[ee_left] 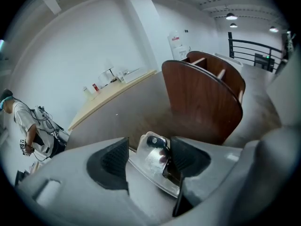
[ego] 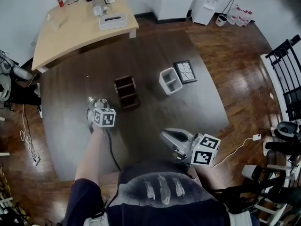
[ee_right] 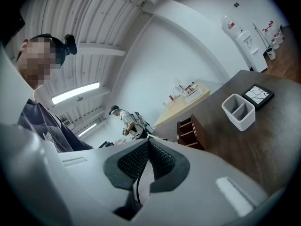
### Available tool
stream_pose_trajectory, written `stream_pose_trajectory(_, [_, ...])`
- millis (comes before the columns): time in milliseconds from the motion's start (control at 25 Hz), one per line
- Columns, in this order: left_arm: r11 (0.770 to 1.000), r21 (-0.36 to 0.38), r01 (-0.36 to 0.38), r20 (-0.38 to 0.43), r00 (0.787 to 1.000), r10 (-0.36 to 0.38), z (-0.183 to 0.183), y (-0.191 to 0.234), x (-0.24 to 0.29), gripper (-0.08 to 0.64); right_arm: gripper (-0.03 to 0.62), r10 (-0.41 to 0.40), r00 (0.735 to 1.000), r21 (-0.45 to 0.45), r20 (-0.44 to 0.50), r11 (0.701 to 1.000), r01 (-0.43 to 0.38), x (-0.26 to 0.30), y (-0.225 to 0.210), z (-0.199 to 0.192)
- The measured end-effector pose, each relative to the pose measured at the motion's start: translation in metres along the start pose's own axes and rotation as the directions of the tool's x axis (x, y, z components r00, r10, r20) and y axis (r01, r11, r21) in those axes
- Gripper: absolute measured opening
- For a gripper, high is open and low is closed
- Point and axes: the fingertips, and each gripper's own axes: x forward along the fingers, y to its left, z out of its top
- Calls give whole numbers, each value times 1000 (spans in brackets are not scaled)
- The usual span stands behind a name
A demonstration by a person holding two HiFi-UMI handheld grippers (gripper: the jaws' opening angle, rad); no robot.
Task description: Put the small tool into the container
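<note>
Head view: the left gripper [ego: 95, 103] is held low over the dark table [ego: 155, 121], its tips just short of the brown rack [ego: 127, 92]. The white two-slot bin [ego: 164, 84] stands further right, apart from the rack, with a black tile [ego: 186, 71] just beside it. The right gripper [ego: 165, 136] hangs close to the person's body, well away from all three. Both slots of the bin look empty from here. The rack's shelves are too dark to read.

Left gripper view: the jaws are spread wide. The tool [ee_left: 153, 159], a small clear-and-dark piece, lies between them. It leans on the pad at the picture's right and is clear of the other pad, so nothing pinches it. I cannot tell whether it rests on the table or on the gripper's own body. The rack's curved side fills the view straight ahead, very near.

Right gripper view: the jaws are pressed together with nothing between the pads. The rack and the bin both show far off on the table.

Progress, as I judge it: the tool is not in the rack or the bin, so the main step is undone. Which of the two is the container is unclear, though the rack is the one right ahead. What is left is to close on the tool, lift it and drop it in.
</note>
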Motion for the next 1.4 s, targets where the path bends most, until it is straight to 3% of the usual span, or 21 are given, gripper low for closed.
stream_pose_trajectory(240, [998, -55, 44, -19, 999, -45, -8, -3, 8, 240, 2, -17, 1000, 15, 6, 1000, 17, -3, -5, -1])
stream_pose_trajectory(320, [997, -53, 49, -21, 999, -51, -8, -3, 8, 184, 2, -18, 1000, 17, 2, 1000, 18, -3, -5, -3])
stream_pose_trajectory(560, [997, -47, 66, -12, 998, -66, -12, 0, 4, 144, 0, -21, 1000, 17, 4, 1000, 21, -3, -3, -5])
stream_pose_trajectory(760, [993, -82, 80, 40, 996, -77, -10, 9, -7, 81, 2, -18, 1000, 15, 4, 1000, 18, -4, -2, -5])
stream_pose_trajectory(1120, [978, -165, 129, 98, 989, -114, -11, 17, -37, 29, 0, -4, 1000, 16, 3, 1000, 4, -4, 2, -7])
stream_pose_trajectory(1280, [956, -246, 160, 138, 982, -129, -7, 16, -54, 29, 0, -5, 1000, 7, -8, 1000, 5, -3, 3, -9])
stream_pose_trajectory(1400, [919, -331, 215, 206, 967, -152, 2, 17, -75, 29, 2, -4, 1000, 3, -13, 1000, 4, -3, 5, -9])
